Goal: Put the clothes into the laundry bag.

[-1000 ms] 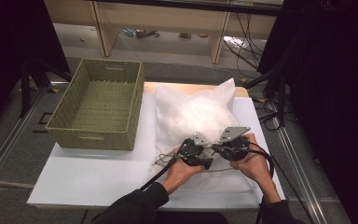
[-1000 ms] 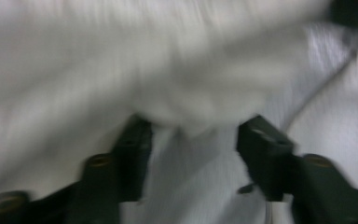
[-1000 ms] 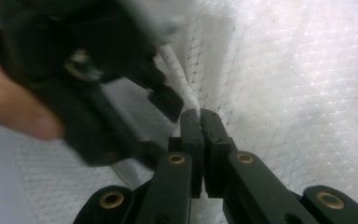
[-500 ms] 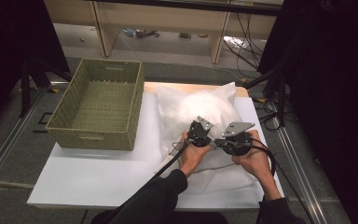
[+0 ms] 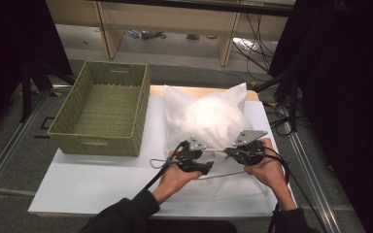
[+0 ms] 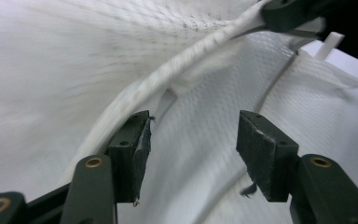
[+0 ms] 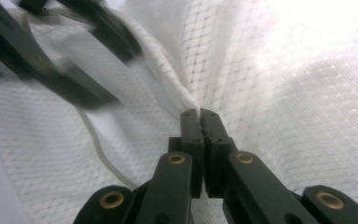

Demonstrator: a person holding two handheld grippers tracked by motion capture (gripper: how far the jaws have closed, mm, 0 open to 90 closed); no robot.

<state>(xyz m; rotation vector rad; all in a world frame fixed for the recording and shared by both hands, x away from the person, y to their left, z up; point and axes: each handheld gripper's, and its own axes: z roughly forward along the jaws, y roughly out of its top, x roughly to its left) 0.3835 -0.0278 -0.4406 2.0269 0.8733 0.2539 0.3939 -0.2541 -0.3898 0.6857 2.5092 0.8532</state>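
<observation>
A white pillow (image 5: 209, 116) in a white mesh cover (image 7: 279, 102) lies on the white table (image 5: 92, 184). My right gripper (image 5: 229, 153) (image 7: 199, 116) is shut on the cover's rolled hem (image 7: 168, 79) at the near edge. My left gripper (image 5: 208, 168) (image 6: 193, 144) sits just to its left, open. Its jaws have just been opening. The hem (image 6: 182, 60) runs down beside one of its pads (image 6: 133, 154), and only loose mesh lies between the pads, unpinched. The right gripper's tip (image 6: 284, 14) pinches the hem further along, as seen in the left gripper view.
A green woven basket (image 5: 97, 141) stands on the table's left side, beside the pillow. Shelving and cables (image 5: 262, 43) lie beyond the far edge. Metal rails (image 5: 9, 145) run along both sides of the table.
The left gripper reached up onto the pillow half a second ago and has since come back toward the person and to the left. The right gripper has held still on the hem.
</observation>
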